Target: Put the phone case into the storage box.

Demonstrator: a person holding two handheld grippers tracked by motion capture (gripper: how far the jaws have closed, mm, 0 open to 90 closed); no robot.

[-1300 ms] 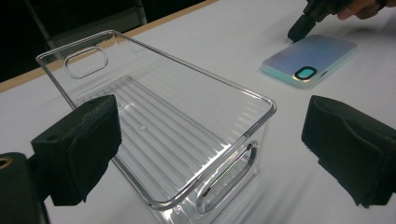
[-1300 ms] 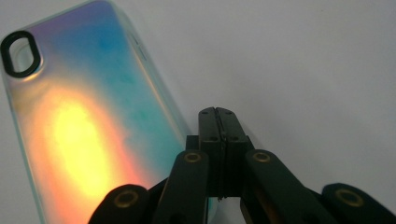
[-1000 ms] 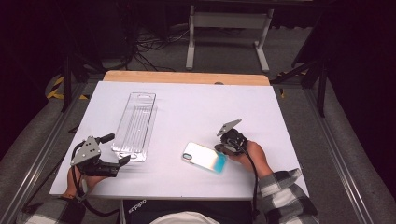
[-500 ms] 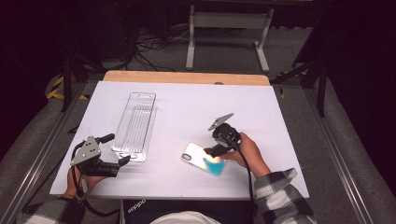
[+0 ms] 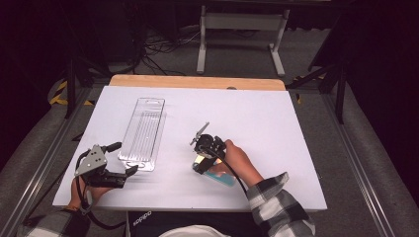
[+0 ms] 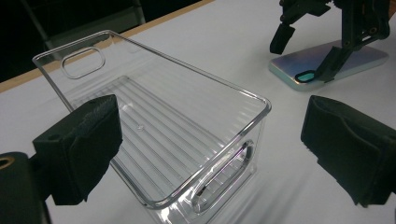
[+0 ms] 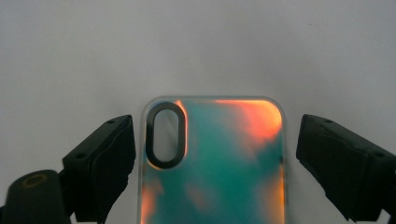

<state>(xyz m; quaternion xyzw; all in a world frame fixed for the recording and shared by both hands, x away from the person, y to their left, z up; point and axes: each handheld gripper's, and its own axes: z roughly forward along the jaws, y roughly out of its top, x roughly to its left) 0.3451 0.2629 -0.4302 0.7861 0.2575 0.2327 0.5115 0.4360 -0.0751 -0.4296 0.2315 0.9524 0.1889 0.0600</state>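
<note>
An iridescent teal-and-orange phone case lies flat on the white table, right of centre near the front. My right gripper points down at its left end. In the right gripper view the case, with its oval camera cutout, lies between the two black pads, which stand apart on either side of it; this gripper is open. My left gripper is open at the front left, facing the near end of a clear ribbed plastic bin. The left gripper view shows the bin ahead of the left gripper, and the case beyond.
A wooden strip runs along the table's far edge. Behind it stand a metal stand and cables on the dark floor. A plaid sleeve comes in at the front right. Bare white surface lies between bin and case.
My right gripper has moved left and come down over the left end of the phone case, its jaws now either side of it. The left gripper, bin and case have stayed put.
</note>
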